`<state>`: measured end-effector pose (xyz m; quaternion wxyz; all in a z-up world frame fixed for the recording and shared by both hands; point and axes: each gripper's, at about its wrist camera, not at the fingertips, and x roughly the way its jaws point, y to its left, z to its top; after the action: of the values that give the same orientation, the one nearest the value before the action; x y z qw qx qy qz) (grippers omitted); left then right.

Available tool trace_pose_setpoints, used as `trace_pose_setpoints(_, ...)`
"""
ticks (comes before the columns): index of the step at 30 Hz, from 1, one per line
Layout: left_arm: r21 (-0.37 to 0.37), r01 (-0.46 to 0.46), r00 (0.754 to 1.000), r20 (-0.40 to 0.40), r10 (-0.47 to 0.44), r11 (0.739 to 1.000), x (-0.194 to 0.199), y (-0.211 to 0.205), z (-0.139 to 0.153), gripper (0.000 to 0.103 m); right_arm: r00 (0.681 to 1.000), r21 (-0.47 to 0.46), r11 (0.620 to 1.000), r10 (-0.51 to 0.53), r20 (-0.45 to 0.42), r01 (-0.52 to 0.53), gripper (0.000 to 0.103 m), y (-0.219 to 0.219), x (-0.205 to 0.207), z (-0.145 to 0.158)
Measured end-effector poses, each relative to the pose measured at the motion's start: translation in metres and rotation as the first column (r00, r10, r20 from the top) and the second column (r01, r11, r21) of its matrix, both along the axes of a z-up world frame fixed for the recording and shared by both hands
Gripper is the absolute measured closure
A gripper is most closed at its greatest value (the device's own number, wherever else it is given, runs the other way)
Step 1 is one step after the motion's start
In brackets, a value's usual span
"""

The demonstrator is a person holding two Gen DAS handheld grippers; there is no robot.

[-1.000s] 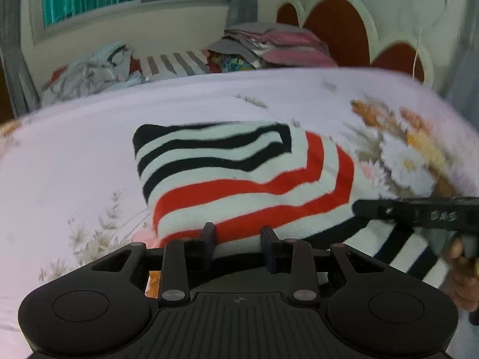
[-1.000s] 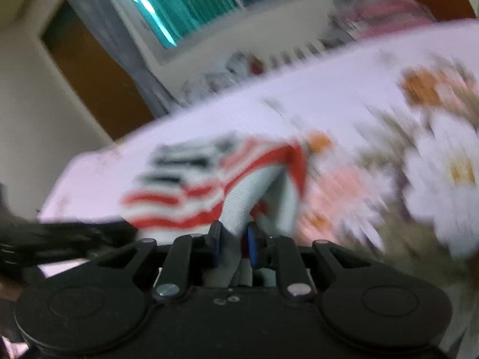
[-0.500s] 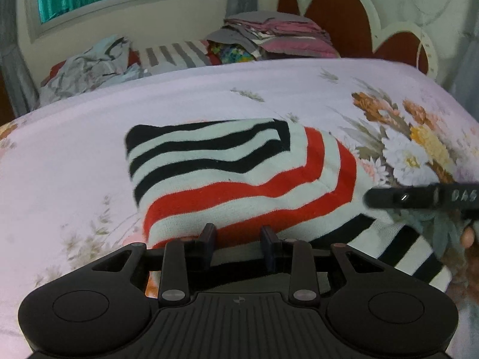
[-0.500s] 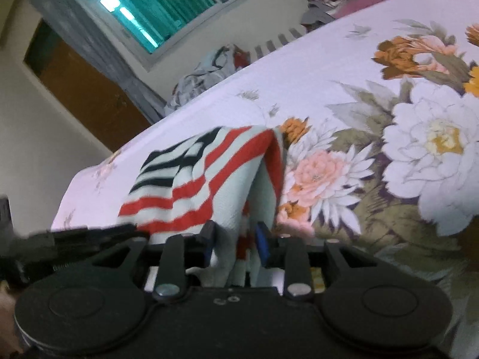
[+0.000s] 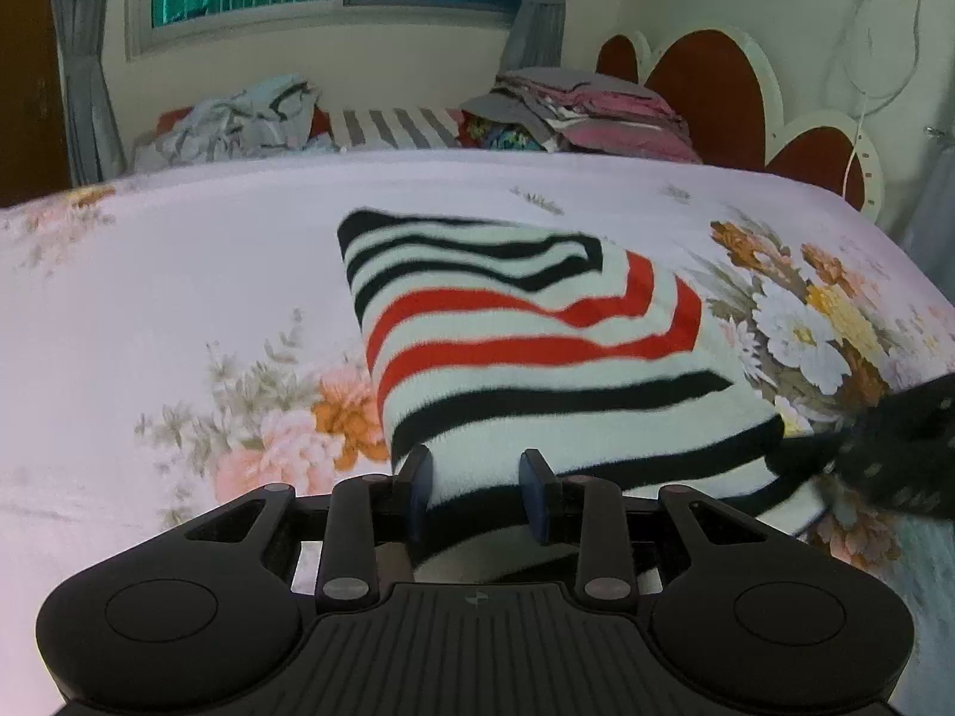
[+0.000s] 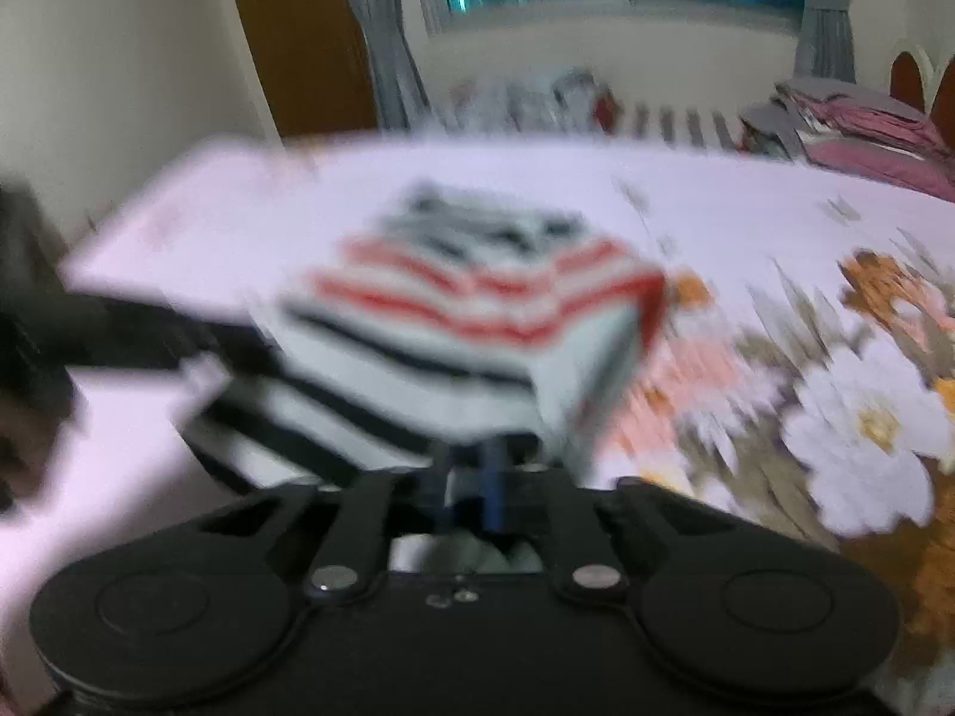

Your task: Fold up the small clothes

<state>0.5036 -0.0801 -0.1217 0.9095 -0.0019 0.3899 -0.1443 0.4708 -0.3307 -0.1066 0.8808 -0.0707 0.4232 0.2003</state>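
The striped garment (image 5: 537, 352) lies ahead on the bed (image 5: 149, 298), its near edge held in both jaws: the left gripper (image 5: 477, 492) part-open around a thick fold, the right gripper (image 6: 471, 486) just pinched tight on cloth.

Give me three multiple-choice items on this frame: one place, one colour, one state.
1. Where does the striped garment lie?
A. on the floral bedsheet
B. on the windowsill
C. on the floor

2. Which stripe colours does the garment show on its white ground?
A. blue and green
B. black and red
C. yellow only

3. How do the jaws of the right hand-held gripper stand?
A. wide apart, nothing near them
B. out of view
C. closed together at the garment's near edge

Answers:
1 A, the sheet's flower print surrounds the garment in both views.
2 B, black bands sit at the far and near ends, red in the middle.
3 C, the blue pads nearly meet in the right wrist view; they have just been closing, and blur hides whether cloth lies between them.
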Motion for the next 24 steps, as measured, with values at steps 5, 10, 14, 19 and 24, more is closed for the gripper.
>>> trace_pose_setpoints(5, 0.058, 0.008, 1.0, 0.009, -0.009, 0.998, -0.01, -0.01, -0.015, 0.071, 1.0, -0.109, 0.994, -0.005, -0.017, 0.003, 0.102, 0.003, -0.008, -0.018)
trace_pose_setpoints(10, 0.008, -0.014, 0.998, 0.055, 0.013, 1.0, -0.01, 0.004, 0.008, 0.071, 0.99, 0.051, 0.99, -0.13, 0.05, 0.128, 0.084, -0.025, -0.008, 0.011)
trace_pose_setpoints(14, 0.021, -0.034, 0.995, 0.09, 0.032, 0.999, 0.019, 0.012, 0.016, 0.071, 0.973, 0.184, 0.961, -0.221, 0.063, 0.207, 0.073, -0.037, 0.033, 0.03)
trace_pose_setpoints(19, -0.095, -0.1, 0.995, 0.007, 0.102, 0.99, 0.066, 0.027, 0.0, 0.071, 0.933, 0.385, 0.85, -0.334, -0.135, 0.36, 0.057, -0.059, 0.105, -0.002)
trace_pose_setpoints(24, -0.16, -0.114, 0.993, -0.04, 0.109, 0.98, 0.08, 0.026, -0.015, 0.071, 0.938, 0.406, 0.847, -0.298, -0.176, 0.345, 0.087, -0.056, 0.132, -0.021)
